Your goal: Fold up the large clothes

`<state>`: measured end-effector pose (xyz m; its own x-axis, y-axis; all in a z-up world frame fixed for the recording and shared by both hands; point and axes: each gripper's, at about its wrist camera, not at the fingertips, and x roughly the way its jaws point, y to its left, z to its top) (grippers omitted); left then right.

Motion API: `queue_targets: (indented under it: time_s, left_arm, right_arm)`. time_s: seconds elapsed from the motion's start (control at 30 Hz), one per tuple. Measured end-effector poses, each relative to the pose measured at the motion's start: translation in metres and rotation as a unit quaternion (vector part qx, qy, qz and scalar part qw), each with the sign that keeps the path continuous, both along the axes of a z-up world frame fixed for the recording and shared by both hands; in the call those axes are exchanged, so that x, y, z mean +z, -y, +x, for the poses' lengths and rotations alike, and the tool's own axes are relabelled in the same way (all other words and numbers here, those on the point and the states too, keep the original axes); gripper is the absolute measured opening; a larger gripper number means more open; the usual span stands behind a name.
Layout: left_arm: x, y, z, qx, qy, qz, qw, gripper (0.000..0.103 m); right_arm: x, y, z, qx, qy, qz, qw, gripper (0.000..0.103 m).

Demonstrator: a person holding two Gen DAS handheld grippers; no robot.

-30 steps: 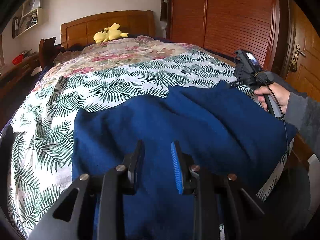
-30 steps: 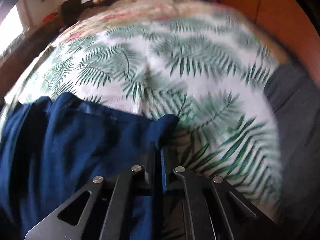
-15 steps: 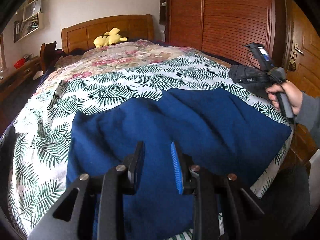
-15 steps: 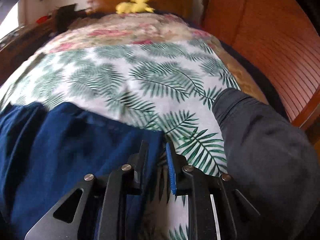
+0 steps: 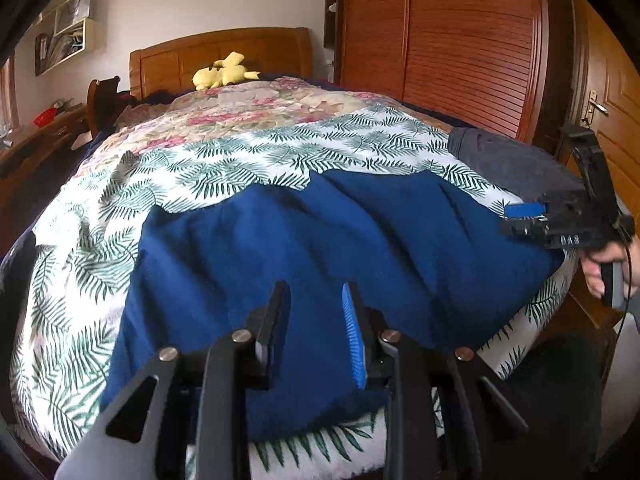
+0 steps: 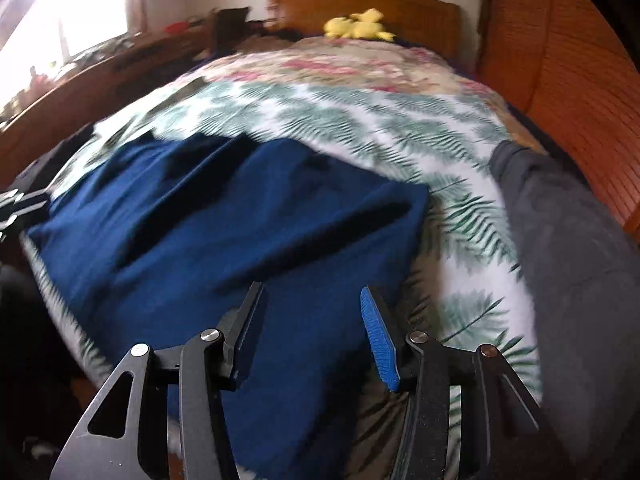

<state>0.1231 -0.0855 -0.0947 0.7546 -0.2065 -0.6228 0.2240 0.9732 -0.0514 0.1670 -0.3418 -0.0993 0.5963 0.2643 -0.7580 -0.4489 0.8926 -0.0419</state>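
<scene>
- Left wrist view: the blue garment (image 5: 320,248) lies spread flat across the foot of the bed (image 5: 224,152), on the palm-leaf sheet (image 5: 92,240), its near edge by the mattress edge.
- The left tongs (image 5: 314,300) hover over the near part of the garment, jaws a little apart, with nothing pinched between them.
- At the right edge a hand (image 5: 604,268) holds the right tongs (image 5: 520,220) over the garment's right corner.
- Right wrist view: the right tongs (image 6: 314,300) have just been opening; the jaws stand spread above the cloth, nothing between the pads.
- A grey garment (image 6: 568,248) lies on the sheet to the right of the blue one, apart from it.
- A yellow plush toy (image 5: 224,74) sits by the wooden headboard (image 5: 224,52).
</scene>
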Motion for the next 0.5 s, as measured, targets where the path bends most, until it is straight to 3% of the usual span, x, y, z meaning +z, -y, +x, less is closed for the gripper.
queue_targets:
  time_s: [0.13, 0.3, 0.5]
  left_arm:
    - [-0.003, 0.003, -0.006, 0.009, -0.013, 0.007, 0.9999, 0.025]
    - [-0.005, -0.009, -0.014, 0.044, -0.032, 0.005, 0.9985, 0.025]
    - [0.006, -0.039, -0.027, 0.097, -0.041, 0.016, 0.9943, 0.025]
  right_arm:
    - [-0.014, -0.008, -0.012, 0.026, -0.015, 0.008, 1.000, 0.049]
    - [-0.050, -0.010, -0.010, 0.035, -0.039, -0.017, 0.998, 0.050]
    - [-0.054, -0.006, -0.016, 0.041, -0.019, -0.009, 0.999, 0.050]
